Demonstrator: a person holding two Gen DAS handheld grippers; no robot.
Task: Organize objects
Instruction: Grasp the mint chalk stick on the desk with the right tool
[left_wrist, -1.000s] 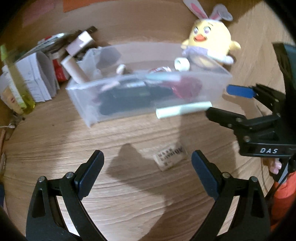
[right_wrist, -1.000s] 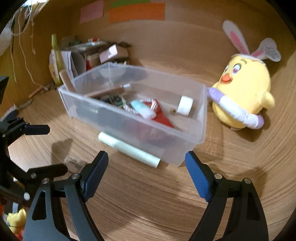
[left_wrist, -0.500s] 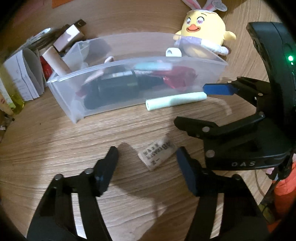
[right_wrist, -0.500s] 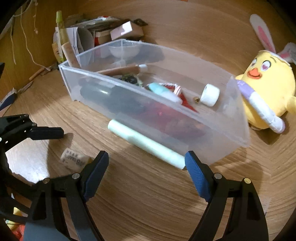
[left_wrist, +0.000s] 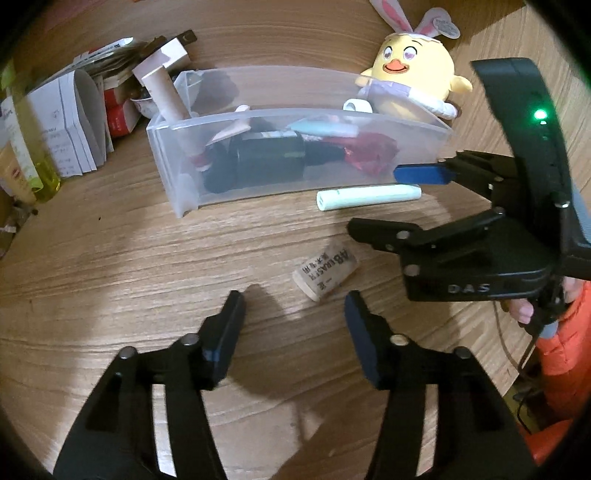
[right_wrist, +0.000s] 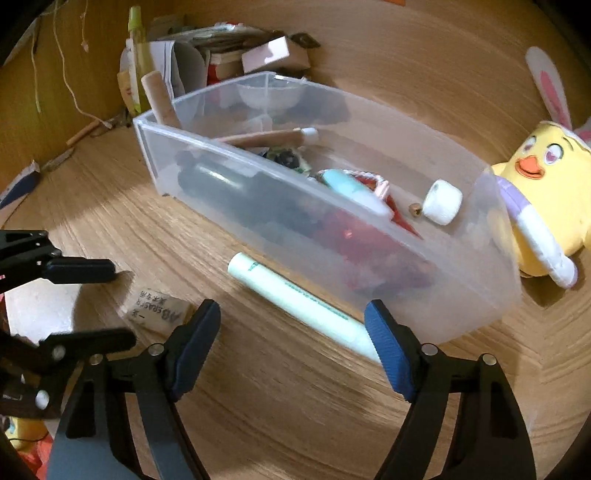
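Our left gripper (left_wrist: 293, 317), fingers wide and empty, lines up on the eraser (left_wrist: 325, 273); our right gripper (right_wrist: 291, 334), equally wide, straddles the green tube (right_wrist: 299, 301) beside the clear bin (right_wrist: 491, 280).

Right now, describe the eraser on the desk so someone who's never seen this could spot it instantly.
Find the clear plastic bin on the wooden desk. In front of it lies a pale green tube, close along its wall; nearer still, apart from both, lies the eraser. It is the short beige block with black printed lettering, just ahead of the open left gripper.
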